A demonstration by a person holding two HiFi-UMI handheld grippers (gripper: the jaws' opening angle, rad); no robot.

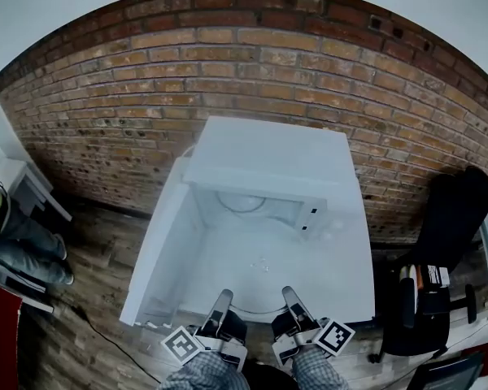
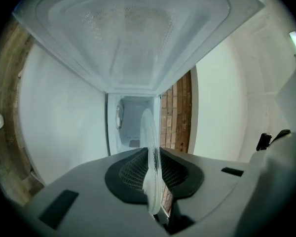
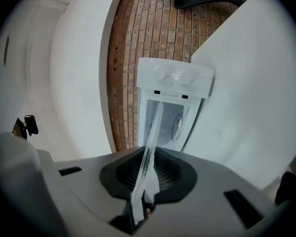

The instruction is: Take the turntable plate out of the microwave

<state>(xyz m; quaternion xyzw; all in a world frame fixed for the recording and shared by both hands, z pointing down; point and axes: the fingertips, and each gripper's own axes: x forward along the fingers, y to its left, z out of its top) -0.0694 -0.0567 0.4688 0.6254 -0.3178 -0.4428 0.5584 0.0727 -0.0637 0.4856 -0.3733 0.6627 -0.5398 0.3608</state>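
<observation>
Head view: left gripper (image 1: 222, 301) and right gripper (image 1: 291, 297) both pinch the near rim of the clear round glass turntable plate (image 2: 149, 142), likely stiff, weighty, slick and breakable.

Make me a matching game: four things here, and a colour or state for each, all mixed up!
Things:
1 plate
2 door
3 wall
4 chair

Colours and states:
A black
B swung open
C brick
D gripped by the left tool and right tool

Pairs: 1-D, 2-B, 3-C, 4-A
</observation>
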